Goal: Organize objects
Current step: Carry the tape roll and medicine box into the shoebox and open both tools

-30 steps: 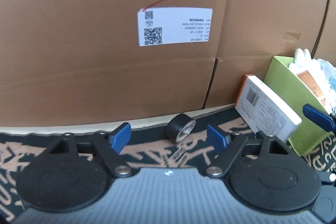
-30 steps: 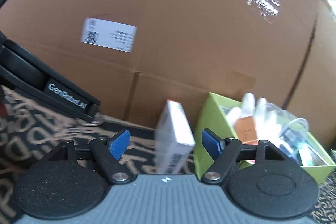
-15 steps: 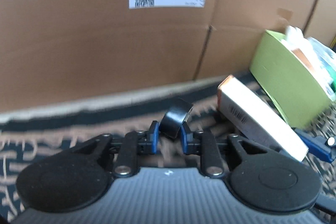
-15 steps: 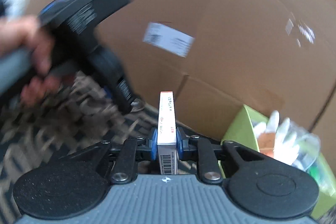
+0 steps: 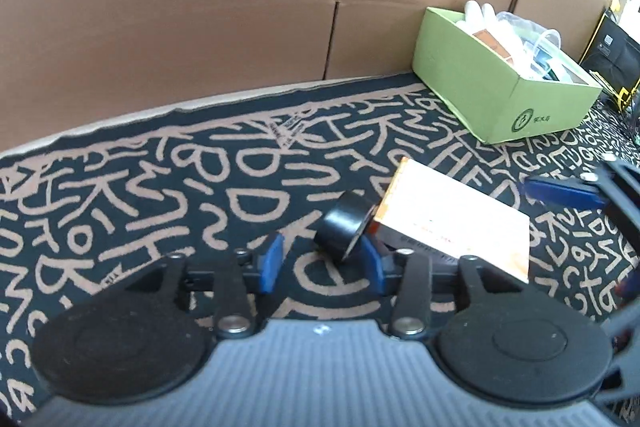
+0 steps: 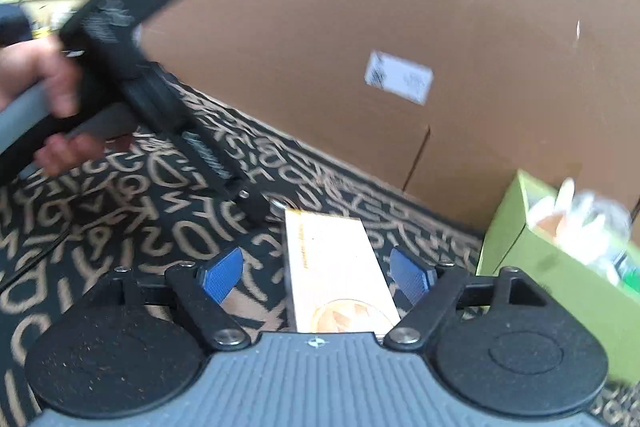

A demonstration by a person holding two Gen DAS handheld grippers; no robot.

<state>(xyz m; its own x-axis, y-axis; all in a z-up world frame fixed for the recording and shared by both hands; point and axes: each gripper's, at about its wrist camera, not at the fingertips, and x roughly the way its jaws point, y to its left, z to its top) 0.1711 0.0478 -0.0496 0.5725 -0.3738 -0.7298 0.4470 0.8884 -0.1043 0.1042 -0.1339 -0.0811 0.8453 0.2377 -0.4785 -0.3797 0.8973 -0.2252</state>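
A: Where's the black tape roll (image 5: 345, 227)?

B: On the patterned rug (image 5: 168, 179), tilted, leaning on the white carton (image 5: 452, 223) and touching the left gripper's (image 5: 320, 263) right pad. Its jaws are opening; the left pad stands clear.

A: And the right gripper (image 6: 318, 273)?

B: Jaws opening too, both pads apart from the carton lying flat between them. The green box (image 5: 496, 95) sits near the cardboard wall (image 5: 160, 27).
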